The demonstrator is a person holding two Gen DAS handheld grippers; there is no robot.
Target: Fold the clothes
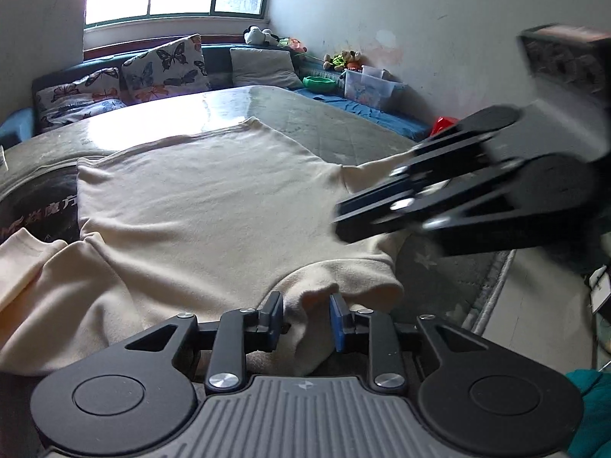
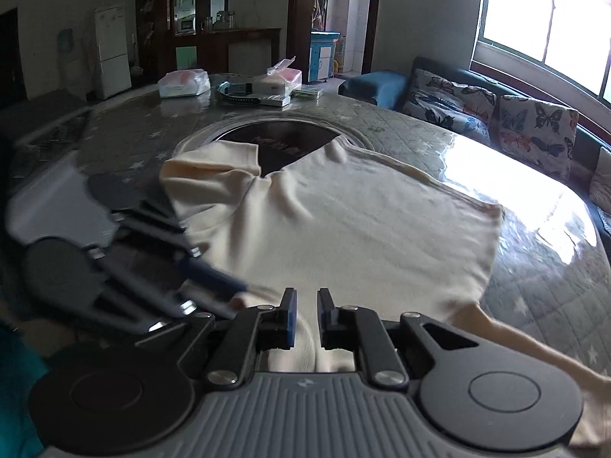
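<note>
We see both jaws parted: left hand-held gripper (image 1: 306, 316) and right hand-held gripper (image 2: 305, 315) straddling cream shirt (image 1: 202, 194) folds on the worktop (image 2: 534, 267).

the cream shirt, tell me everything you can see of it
The cream shirt looks like soft knit cotton, spread mostly flat on the quilted table with light wrinkles. One sleeve lies partly over the table's dark round inset. Cloth bunches between the fingers of the left gripper and of the right gripper; neither is fully closed.

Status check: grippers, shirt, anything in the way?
Left gripper open, shirt fabric between fingers. Right gripper part open over near edge. Shirt spread flat on table, unfolded. Nothing on it.
</note>
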